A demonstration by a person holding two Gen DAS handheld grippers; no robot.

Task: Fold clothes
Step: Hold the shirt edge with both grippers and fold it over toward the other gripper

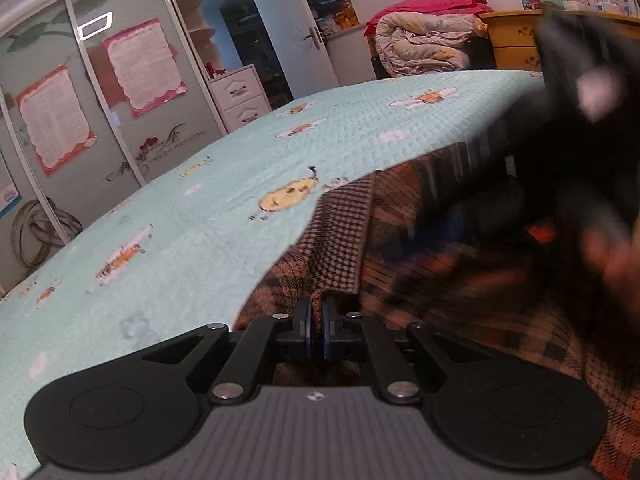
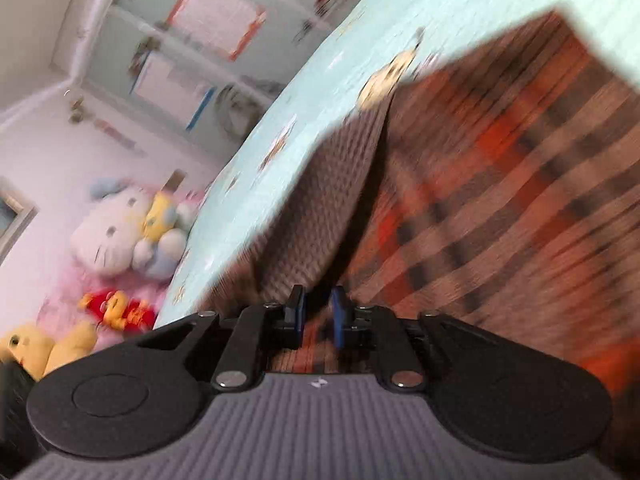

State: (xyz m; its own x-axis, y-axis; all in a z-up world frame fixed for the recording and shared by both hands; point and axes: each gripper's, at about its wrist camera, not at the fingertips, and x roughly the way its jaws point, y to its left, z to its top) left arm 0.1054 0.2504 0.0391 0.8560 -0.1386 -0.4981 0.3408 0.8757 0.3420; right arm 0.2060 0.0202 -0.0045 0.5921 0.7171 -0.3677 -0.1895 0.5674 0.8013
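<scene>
**Plaid garment pinched at its near edge, bed open to the left**

While the left gripper (image 1: pixel 318 330) sat low over the bed, its jaws were drawn nearly together with a fold of the plaid garment (image 1: pixel 460 280) caught between the blue pads (image 1: pixel 308 332). The garment lay on the mint quilted bedspread (image 1: pixel 180 208), its houndstooth facing (image 1: pixel 340 236) running away from the jaws toward the far corner. The cloth's left edge ran diagonally; beyond it the bedspread was bare out to the bed's far edge, giving free room leftward and forward. On the right side of the left wrist view a dark, blurred shape (image 1: pixel 580 140) hung over the garment, probably the other gripper with a hand.

The right gripper (image 2: pixel 318 316) stood narrowly parted, a slim gap between its pads (image 2: pixel 338 316), plaid cloth showing in that gap; the blur made contact unreadable. The garment's far corner (image 2: pixel 556 16) ended short of the bedspread's edge. Plush toys (image 2: pixel 120 232) sat off the bed's left side.
</scene>
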